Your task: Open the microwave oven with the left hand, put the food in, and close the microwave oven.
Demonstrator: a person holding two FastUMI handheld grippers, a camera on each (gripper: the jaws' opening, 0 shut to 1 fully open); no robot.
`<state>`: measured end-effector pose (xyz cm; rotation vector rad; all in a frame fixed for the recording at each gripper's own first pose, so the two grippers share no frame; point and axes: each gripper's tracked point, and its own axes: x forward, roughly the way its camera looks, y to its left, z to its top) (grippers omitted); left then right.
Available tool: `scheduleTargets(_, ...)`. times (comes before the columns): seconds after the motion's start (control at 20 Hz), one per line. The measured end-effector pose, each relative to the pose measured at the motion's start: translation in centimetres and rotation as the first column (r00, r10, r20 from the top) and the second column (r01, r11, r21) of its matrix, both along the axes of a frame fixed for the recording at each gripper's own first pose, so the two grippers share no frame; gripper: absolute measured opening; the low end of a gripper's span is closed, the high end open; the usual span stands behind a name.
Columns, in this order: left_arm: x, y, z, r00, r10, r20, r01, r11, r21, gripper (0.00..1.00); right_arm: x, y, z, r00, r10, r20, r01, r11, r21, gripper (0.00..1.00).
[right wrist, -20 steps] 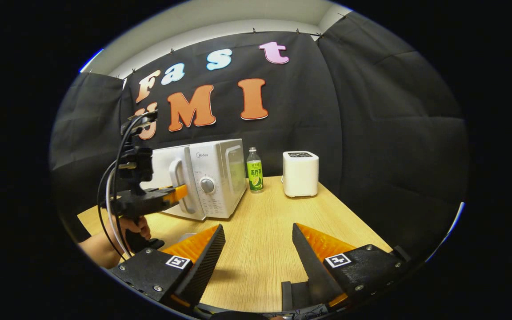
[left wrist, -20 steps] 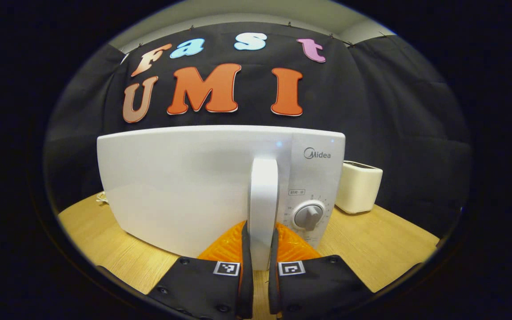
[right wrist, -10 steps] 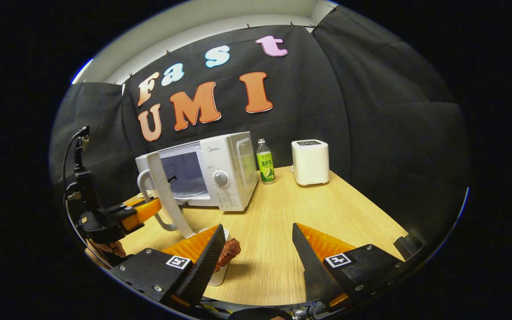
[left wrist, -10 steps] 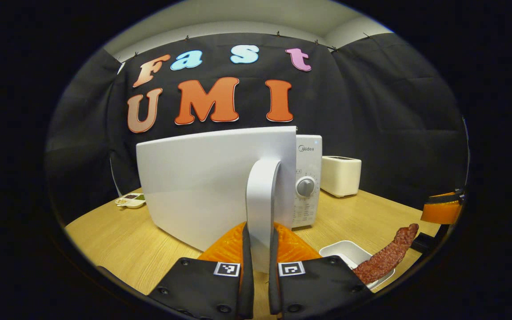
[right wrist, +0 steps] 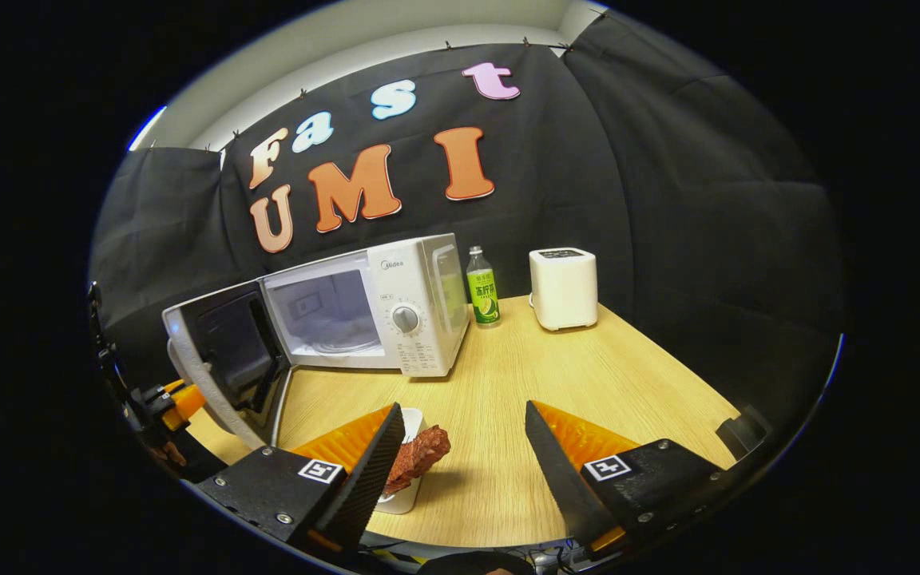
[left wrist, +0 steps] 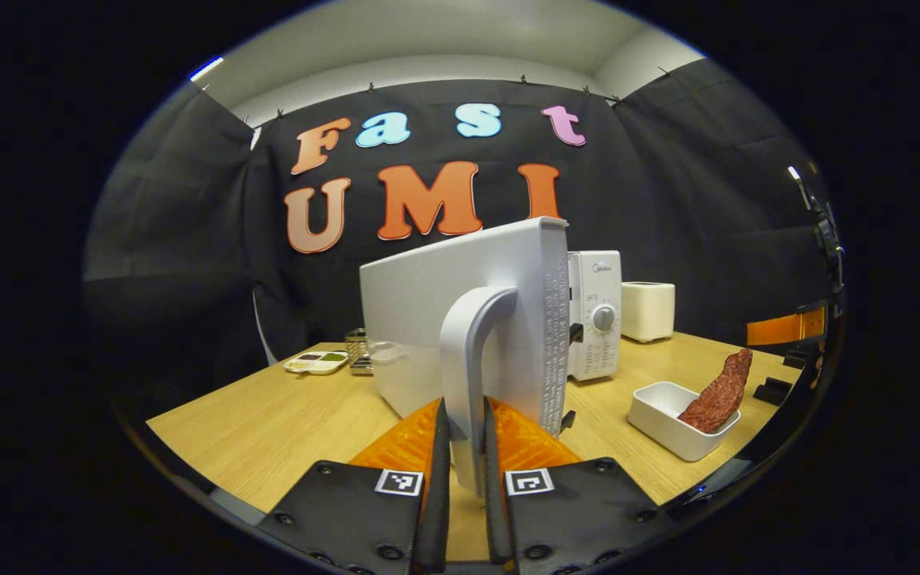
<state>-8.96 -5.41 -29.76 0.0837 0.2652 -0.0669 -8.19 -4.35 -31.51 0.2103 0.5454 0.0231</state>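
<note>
In the left gripper view, the left gripper pinches the door handle of the microwave; the food leans in a white dish on the table. In the right gripper view, the right gripper is spread wide — the door stands open, the food just beside one finger.

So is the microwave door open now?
Open. The door is swung wide from the microwave, the cavity shows, and the left gripper grips its handle.

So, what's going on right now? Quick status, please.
Left gripper shut on door handle, microwave door open. Right gripper open, empty. Meat in white dish. Nothing blocking.
</note>
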Motion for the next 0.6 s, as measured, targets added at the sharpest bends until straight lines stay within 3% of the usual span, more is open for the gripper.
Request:
scheduleTargets(0.2,-1.9,4.3,-0.2,0.999,0.042,-0.004,-0.042,0.998,0.052,0.28,-0.3,0.3,0.1,1.000,0.000,-0.007,0.000,1.000,-0.022,0.95)
scheduleTargets(0.35,-3.1,7.1,0.0,0.997,0.073,-0.003,-0.072,0.997,0.032,0.46,-0.3,0.7,-0.3,1.000,-0.009,-0.021,0.008,1.000,-0.030,0.95)
scheduleTargets(0.4,-3.5,8.0,0.2,0.997,0.078,0.001,-0.078,0.997,0.025,0.43,-0.4,0.9,-0.5,1.000,-0.011,-0.028,0.010,1.000,-0.030,0.95)
scheduleTargets(0.45,-3.8,8.7,0.5,0.997,0.082,0.005,-0.082,0.996,0.021,0.59,-0.5,1.1,-0.7,0.999,-0.013,-0.033,0.012,0.999,-0.031,0.95)
scheduleTargets(0.5,-4.1,9.6,0.7,0.996,0.089,0.006,-0.089,0.996,0.024,0.53,-0.5,1.2,-0.7,0.999,-0.018,-0.041,0.016,0.999,-0.034,0.95)
scheduleTargets(0.6,-4.5,11.4,0.6,0.995,0.100,0.006,-0.100,0.995,0.028,0.73,-0.6,1.4,-1.4,0.998,-0.024,-0.057,0.021,0.999,-0.049,0.95)
